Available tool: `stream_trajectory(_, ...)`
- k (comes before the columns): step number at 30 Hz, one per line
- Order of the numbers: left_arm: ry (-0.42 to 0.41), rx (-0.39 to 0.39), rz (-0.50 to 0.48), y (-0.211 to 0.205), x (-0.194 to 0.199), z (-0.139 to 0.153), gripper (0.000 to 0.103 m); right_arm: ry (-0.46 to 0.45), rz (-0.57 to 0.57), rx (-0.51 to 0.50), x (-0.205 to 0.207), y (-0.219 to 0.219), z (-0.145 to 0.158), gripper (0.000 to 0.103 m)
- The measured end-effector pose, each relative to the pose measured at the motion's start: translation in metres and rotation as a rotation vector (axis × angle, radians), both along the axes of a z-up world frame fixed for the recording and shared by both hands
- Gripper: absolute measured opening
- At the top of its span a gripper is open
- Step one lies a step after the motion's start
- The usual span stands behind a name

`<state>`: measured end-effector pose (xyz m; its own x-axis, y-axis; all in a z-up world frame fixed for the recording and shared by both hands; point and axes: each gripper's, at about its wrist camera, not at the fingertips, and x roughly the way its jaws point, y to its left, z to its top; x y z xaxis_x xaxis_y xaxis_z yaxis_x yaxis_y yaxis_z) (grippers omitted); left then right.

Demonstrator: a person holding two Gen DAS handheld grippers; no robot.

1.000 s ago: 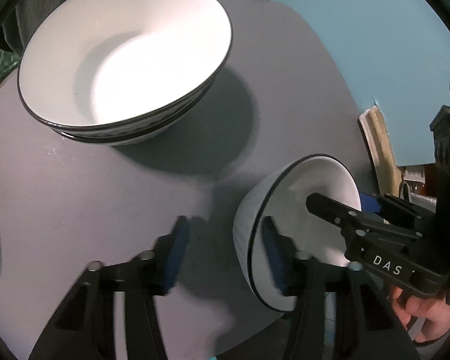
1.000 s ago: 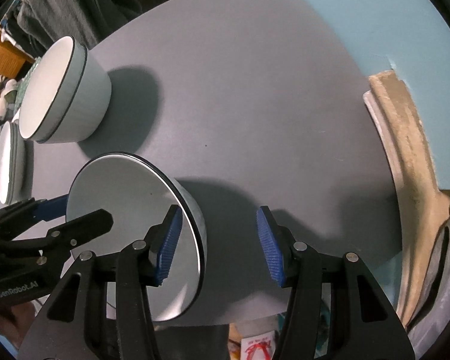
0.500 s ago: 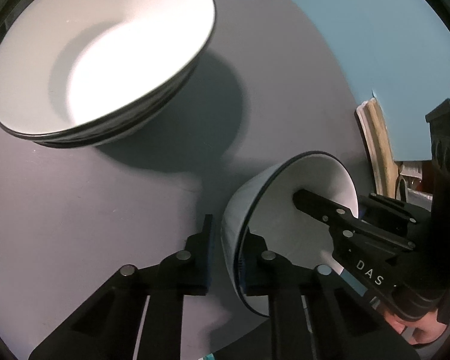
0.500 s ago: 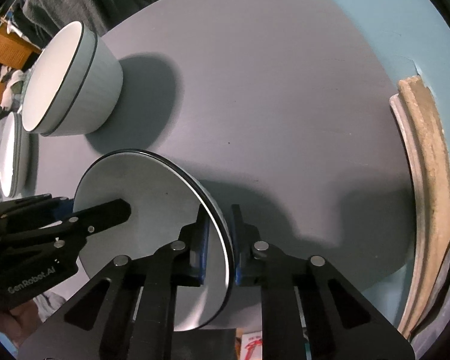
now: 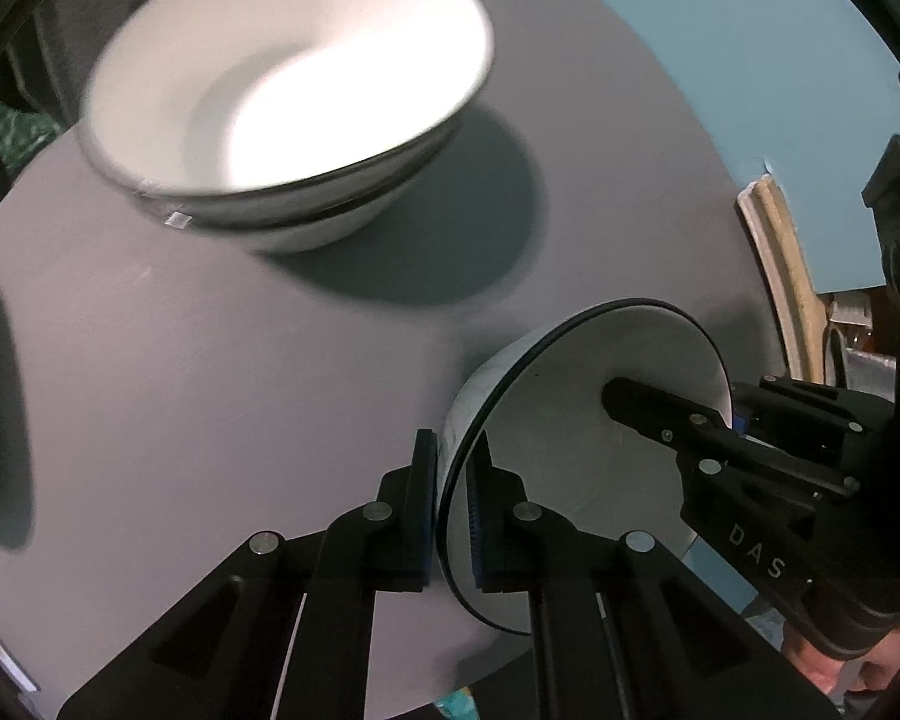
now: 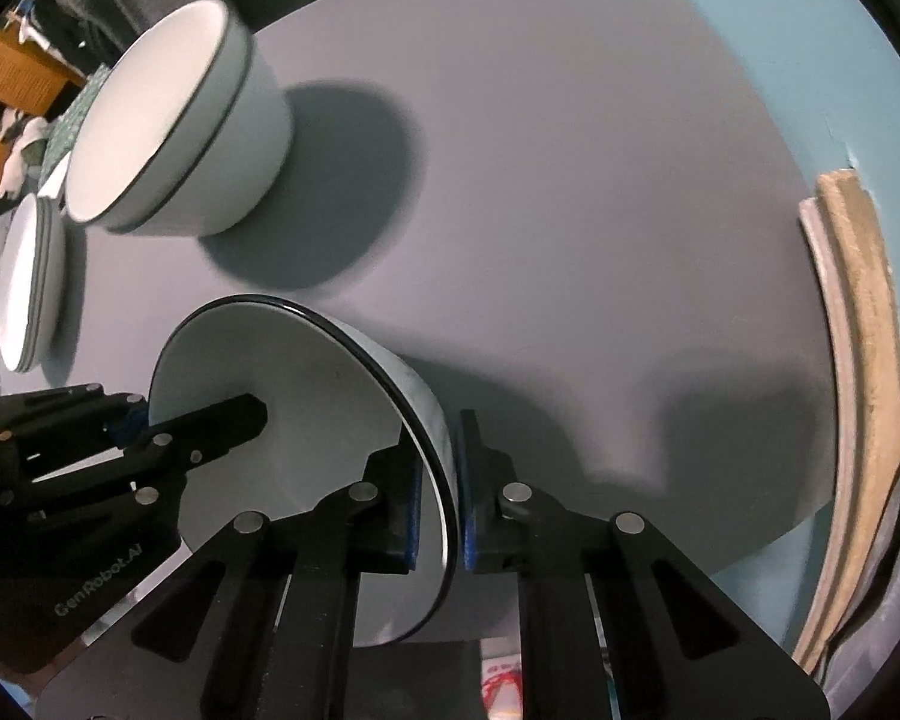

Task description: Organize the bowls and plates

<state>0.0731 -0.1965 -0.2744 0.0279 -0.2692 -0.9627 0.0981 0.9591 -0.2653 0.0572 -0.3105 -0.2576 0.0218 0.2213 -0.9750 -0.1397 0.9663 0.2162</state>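
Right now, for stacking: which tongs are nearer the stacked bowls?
Left. The left tongs grip the small bowl nearest the stacked bowls; the right tongs grip its far rim.

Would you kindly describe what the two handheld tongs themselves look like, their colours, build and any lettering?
Both are matte black, angular linkages with silver rivets and triangular cut-outs. The left tongs carry ridged blue pads and, seen from the right wrist, grey "GenRobot.AI" lettering. The right tongs have matching blue pads and, from the left wrist, show "DAS". No cables or sleeves show.
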Motion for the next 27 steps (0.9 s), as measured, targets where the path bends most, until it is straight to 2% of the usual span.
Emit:
stream_trajectory(6,0.015,0.009,0.059,0.029,-0.013,0.001,0.009,0.011,0.051,0.023,0.0,0.027,0.001,0.01)
stream_trajectory(17,0.021,0.038,0.155,0.051,-0.032,0.0,0.009,0.018,0.149,0.049,-0.001,0.074,0.002,0.01)
stream_trajectory(21,0.024,0.04,0.184,0.052,-0.035,-0.004,0.009,0.008,0.172,0.045,0.0,0.085,0.002,0.01)
stream_trajectory(23,0.024,0.039,0.198,0.033,-0.04,-0.009,0.009,0.007,0.176,0.042,0.006,0.087,-0.002,0.01)
stream_trajectory(27,0.021,0.035,0.204,0.03,-0.042,-0.011,0.009,0.005,0.17,0.03,-0.002,0.088,0.004,0.01)
